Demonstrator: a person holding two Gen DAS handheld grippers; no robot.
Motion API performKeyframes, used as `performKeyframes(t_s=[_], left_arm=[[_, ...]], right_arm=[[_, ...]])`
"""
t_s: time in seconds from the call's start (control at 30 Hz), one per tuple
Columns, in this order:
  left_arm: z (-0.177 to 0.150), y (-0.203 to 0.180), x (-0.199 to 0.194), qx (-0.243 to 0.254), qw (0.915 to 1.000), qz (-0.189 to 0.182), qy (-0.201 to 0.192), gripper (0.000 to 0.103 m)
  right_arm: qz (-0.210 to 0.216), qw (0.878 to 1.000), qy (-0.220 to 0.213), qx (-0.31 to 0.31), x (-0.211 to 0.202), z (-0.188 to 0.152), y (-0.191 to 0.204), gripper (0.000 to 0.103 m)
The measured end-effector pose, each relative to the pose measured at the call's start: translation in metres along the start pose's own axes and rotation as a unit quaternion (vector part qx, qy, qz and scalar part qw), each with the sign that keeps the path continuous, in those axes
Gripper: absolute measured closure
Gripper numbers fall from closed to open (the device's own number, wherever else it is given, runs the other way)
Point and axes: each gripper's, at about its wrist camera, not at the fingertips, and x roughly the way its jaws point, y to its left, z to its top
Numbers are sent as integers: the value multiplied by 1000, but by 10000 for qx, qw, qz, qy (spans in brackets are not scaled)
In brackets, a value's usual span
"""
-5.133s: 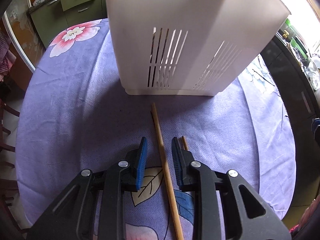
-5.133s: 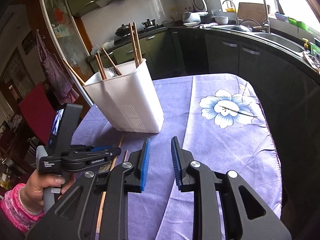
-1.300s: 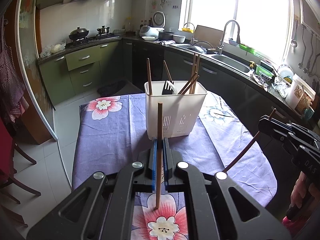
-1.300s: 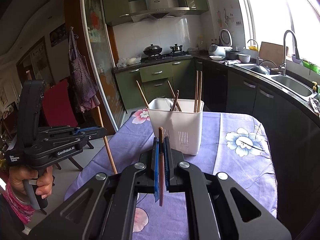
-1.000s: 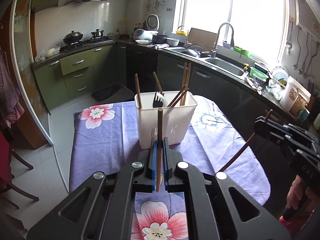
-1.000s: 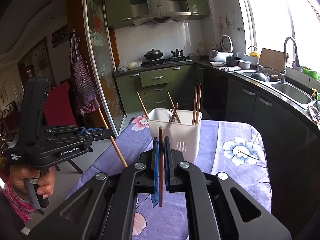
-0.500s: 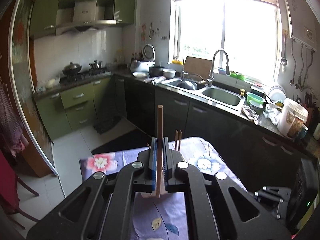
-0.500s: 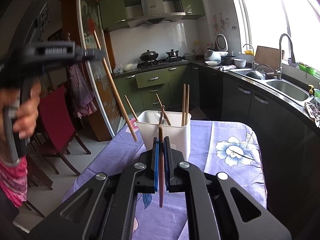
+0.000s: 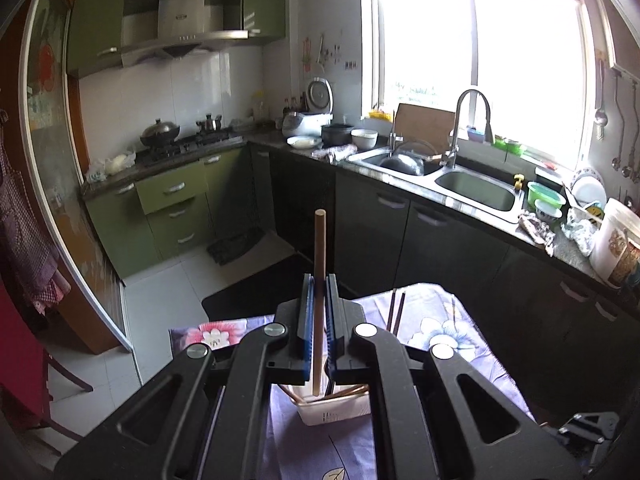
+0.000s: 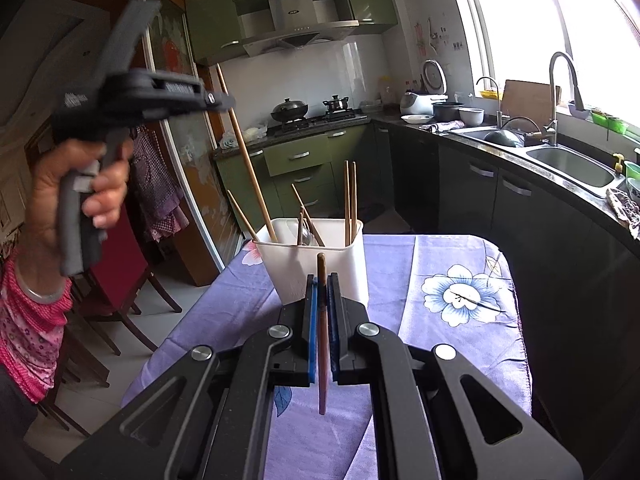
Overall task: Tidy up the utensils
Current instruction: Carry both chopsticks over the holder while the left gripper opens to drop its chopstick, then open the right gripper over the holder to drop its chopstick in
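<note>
My left gripper (image 9: pixel 319 284) is shut on a light wooden chopstick (image 9: pixel 319 240) and holds it upright high above the white utensil holder (image 9: pixel 334 408). In the right wrist view the left gripper (image 10: pixel 224 101) holds that chopstick (image 10: pixel 244 156) slanted, with its lower end inside the holder (image 10: pixel 316 268). My right gripper (image 10: pixel 321 286) is shut on a dark brown chopstick (image 10: pixel 322 336), just in front of the holder. Several chopsticks (image 10: pixel 350 200) and a metal utensil (image 10: pixel 305 234) stand in the holder.
The holder stands on a table with a purple flowered cloth (image 10: pixel 460 300). A red chair (image 10: pixel 116 280) stands left of the table. Dark cabinets and a sink (image 10: pixel 568 168) run along the right. A stove with pots (image 10: pixel 312 114) is at the back.
My left gripper has moved over the holder and the chopstick's lower end has gone down into it. My right gripper has come a little closer to the holder.
</note>
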Motion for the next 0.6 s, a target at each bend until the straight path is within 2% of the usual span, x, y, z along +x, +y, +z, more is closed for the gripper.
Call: performKeyframes(t_s=[0.1, 0.2, 0.33, 0.43, 0.6], left_arm=[[-19, 0, 21, 67, 9994, -61, 338, 96], [-34, 4, 31, 41, 9985, -145, 522, 81], [-46, 12, 18, -52, 9987, -264, 422, 79], [-60, 22, -2, -138, 9991, -321, 256, 74], [-88, 35, -27, -135, 9993, -322, 157, 73]], right_arm=[[-4, 10000, -45, -9, -1, 6, 2, 97], [-20, 9999, -133, -25, -3, 21, 2, 97], [-126, 9987, -501, -14, -14, 50, 2, 97], [-206, 9959, -885, 19, -20, 85, 2, 97], [-401, 9920, -1198, 44, -4, 133, 7, 97]])
